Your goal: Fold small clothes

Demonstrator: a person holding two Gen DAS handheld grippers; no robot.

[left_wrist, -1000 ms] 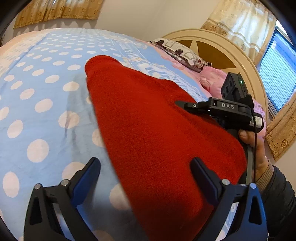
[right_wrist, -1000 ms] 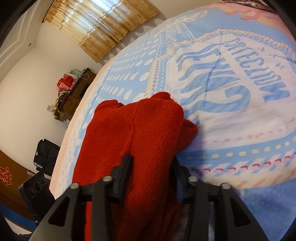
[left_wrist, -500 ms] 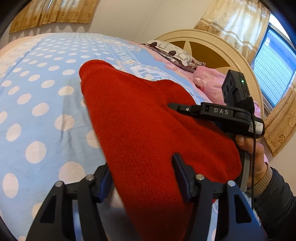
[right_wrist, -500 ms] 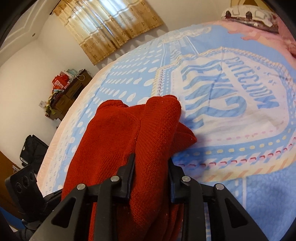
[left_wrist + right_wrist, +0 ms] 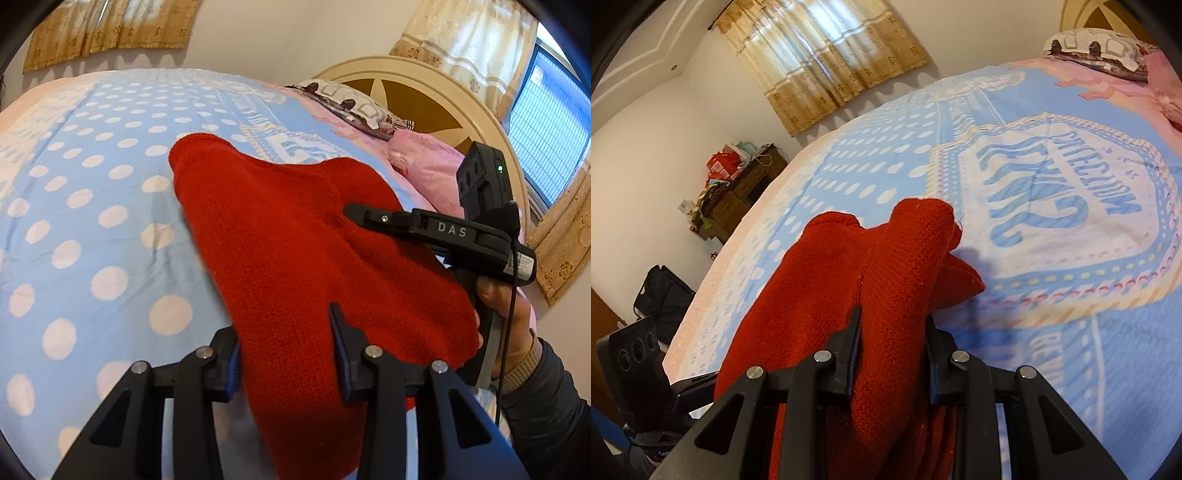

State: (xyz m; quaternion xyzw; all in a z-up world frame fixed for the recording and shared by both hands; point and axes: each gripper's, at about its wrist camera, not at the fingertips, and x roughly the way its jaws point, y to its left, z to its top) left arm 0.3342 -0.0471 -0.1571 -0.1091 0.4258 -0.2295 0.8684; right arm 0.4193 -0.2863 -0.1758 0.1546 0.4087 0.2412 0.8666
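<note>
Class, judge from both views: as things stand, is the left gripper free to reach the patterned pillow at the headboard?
Probably not: the left gripper, whose jaws have just been closing, pinches the red knit garment, and the pillow lies far up the bed.

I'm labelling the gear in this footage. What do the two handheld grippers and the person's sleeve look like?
Both are black plastic. The left gripper has angular fingers with silver screws and blue pads. The right gripper is built alike; from the side its body reads "DAS" in pale letters, carries a white label, a thin black cable, a grey handle and a black box with a green light. The sleeve is dark over a tan ribbed cuff.
</note>
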